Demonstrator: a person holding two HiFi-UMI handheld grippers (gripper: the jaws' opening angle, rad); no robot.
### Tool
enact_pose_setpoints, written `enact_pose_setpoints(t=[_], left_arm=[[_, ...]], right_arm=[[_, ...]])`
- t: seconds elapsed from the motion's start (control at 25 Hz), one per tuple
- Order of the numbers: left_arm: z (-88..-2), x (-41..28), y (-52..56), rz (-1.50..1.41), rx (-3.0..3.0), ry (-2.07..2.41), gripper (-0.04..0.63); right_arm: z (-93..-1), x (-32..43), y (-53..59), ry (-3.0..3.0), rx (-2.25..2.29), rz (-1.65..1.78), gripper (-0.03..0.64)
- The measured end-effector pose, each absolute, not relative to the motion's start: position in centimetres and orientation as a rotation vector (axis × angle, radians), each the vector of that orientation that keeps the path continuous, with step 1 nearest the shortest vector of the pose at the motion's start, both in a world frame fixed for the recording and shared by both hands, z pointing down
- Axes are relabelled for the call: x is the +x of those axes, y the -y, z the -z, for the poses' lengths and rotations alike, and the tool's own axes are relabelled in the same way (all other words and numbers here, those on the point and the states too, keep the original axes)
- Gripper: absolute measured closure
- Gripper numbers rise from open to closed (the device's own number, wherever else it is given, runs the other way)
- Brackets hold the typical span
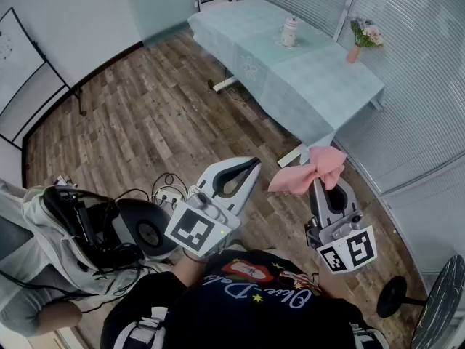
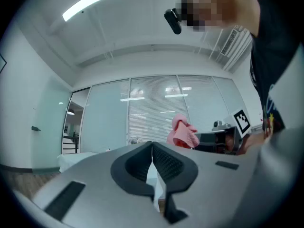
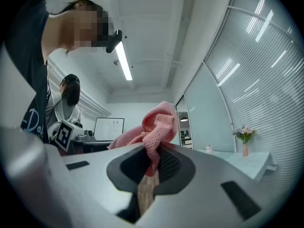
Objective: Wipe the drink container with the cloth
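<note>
Cloth [image 1: 312, 169] is being pinched by the right gripper [image 1: 320, 186], ready for the upper-centre drink container [image 1: 290, 31]; left gripper [image 1: 253, 163] is idling clenched, empty.

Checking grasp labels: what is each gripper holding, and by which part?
The right gripper is shut on the pink cloth, pinching a bunched fold, and the rest spills out above the jaws. The left gripper is shut and empty.

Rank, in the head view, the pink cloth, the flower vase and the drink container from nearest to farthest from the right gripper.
1. pink cloth: clamped by the right gripper itself.
2. flower vase: on the table, near its right edge.
3. drink container: mid-table, farther back.
</note>
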State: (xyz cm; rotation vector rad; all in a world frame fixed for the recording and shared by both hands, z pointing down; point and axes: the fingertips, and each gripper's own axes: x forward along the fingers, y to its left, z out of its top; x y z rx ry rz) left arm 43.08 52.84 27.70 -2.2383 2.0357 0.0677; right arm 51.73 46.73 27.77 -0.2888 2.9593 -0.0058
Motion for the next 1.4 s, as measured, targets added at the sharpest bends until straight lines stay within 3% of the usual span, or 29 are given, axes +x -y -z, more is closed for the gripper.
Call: enact_pose_setpoints(t=[0.92, 1.4], left_arm=[[-30.5, 40.0, -53.2, -0.171, -2.297, -2.083, 0.591], [-27.0, 32.8, -53.0, -0.144, -2.158, -2.227, 0.591]], right_arm=[[-30.0, 50.2, -46.4, -2.958, -0.376, 0.106, 0.600], [-26.0, 44.0, -43.0, -2.953, -0.295, 0.109, 0.600]])
